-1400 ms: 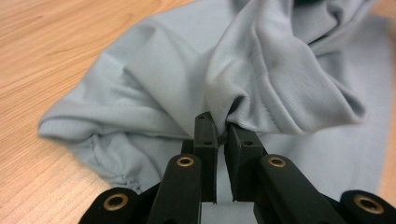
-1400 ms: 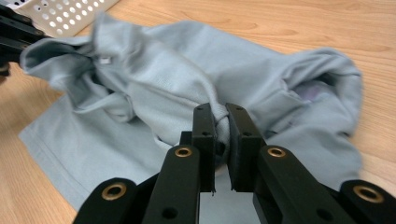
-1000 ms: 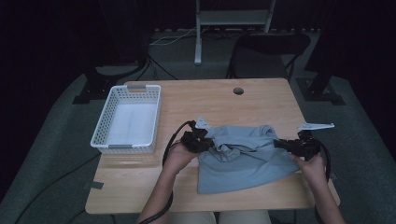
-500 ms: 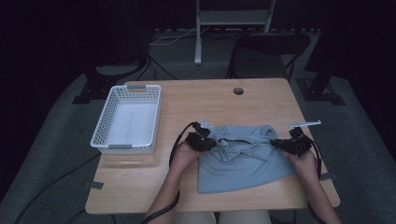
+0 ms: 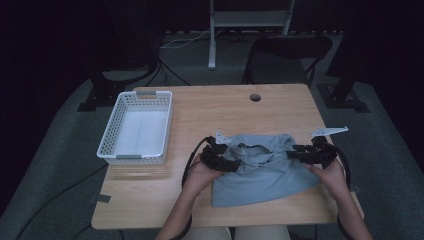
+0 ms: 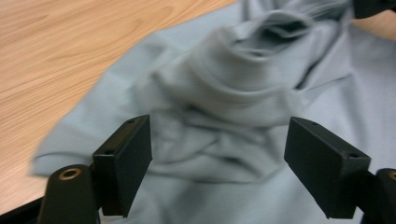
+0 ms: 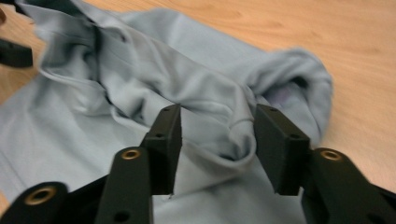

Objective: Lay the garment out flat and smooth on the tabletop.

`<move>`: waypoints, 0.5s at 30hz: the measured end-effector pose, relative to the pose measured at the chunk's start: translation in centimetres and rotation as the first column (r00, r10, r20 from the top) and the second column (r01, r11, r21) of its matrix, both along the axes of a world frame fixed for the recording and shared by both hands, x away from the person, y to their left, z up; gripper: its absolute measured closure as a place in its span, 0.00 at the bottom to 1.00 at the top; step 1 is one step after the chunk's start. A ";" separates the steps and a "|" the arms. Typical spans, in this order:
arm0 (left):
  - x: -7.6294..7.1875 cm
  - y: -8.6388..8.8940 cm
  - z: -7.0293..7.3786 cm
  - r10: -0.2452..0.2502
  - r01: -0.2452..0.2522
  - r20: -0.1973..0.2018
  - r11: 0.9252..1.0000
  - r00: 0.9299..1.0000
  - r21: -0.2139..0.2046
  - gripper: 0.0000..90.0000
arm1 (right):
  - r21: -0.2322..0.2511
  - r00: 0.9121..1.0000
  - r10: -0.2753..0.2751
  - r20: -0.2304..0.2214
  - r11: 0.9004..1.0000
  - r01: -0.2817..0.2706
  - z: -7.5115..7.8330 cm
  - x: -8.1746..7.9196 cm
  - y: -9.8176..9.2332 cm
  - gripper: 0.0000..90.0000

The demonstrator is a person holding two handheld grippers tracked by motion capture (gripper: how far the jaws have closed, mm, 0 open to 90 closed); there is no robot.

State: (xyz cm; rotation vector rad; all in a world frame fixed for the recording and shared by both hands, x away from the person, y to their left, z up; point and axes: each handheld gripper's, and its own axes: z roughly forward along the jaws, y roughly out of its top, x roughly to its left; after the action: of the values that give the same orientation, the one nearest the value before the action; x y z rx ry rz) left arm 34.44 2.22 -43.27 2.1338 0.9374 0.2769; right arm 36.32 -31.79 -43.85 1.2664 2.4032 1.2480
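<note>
Two grippers are in my hands, and both have just been opening over the soft pale blue-grey cloth garment [image 5: 265, 170] that lies on the near right part of the light wooden table [image 5: 210, 110]; my left gripper [image 6: 217, 163] stands with its jaws wide apart above a rumpled fold, the pads pressing on nothing; my right gripper [image 7: 217, 149] has its jaws parted with a rolled ridge of fabric between them, and as far as I can tell the pads no longer pinch it.

I judge the garment light, limp and thin; it will sag, drape and slide under its own folds, it will not break, and it gives no stiff edge to push against; a pinch on one layer will likely drag the layers beneath. The near half lies flat and smooth, poor for a grip; the far edge is bunched into thick rolls, one at the far left by my left gripper [image 5: 220, 156] and one at the far right by my right gripper [image 5: 312, 152]; I would take hold there, at the two far corners, so the cloth hangs evenly between my hands.

Farther off on the left sits the white perforated plastic basket [image 5: 137, 152], well apart from the garment; beyond it a small round hole [image 5: 255, 97] in the tabletop.
</note>
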 end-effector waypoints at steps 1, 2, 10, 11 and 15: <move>-0.2 -0.5 0.0 -0.005 0.005 0.000 1.000 1.000 -0.003 0.25 | -0.002 1.000 0.007 0.006 1.000 -0.007 0.2 0.0 0.3 0.54; -0.4 -1.0 -0.1 -0.006 0.006 0.005 1.000 1.000 0.000 0.25 | -0.001 1.000 0.017 0.015 1.000 -0.017 0.4 0.1 0.6 0.54; 0.4 -3.5 -1.2 0.061 -0.062 0.024 0.998 0.998 0.027 0.25 | -0.026 0.995 0.057 0.079 0.998 -0.055 0.9 0.9 3.1 0.42; 0.7 -3.6 -1.3 0.062 -0.062 0.018 0.998 0.998 0.031 0.25 | -0.029 0.995 0.060 0.079 0.998 -0.058 0.8 1.2 3.3 0.40; 1.5 -3.7 -2.0 0.100 -0.101 0.016 0.994 0.995 0.049 0.25 | -0.064 0.995 0.082 0.054 0.995 -0.078 0.1 2.3 4.2 0.39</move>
State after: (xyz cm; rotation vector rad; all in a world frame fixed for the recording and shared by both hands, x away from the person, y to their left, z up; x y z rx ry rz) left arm 35.95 -1.44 -45.31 2.1305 1.0412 0.3681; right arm 38.60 -27.58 -43.77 1.1130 2.4541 1.2029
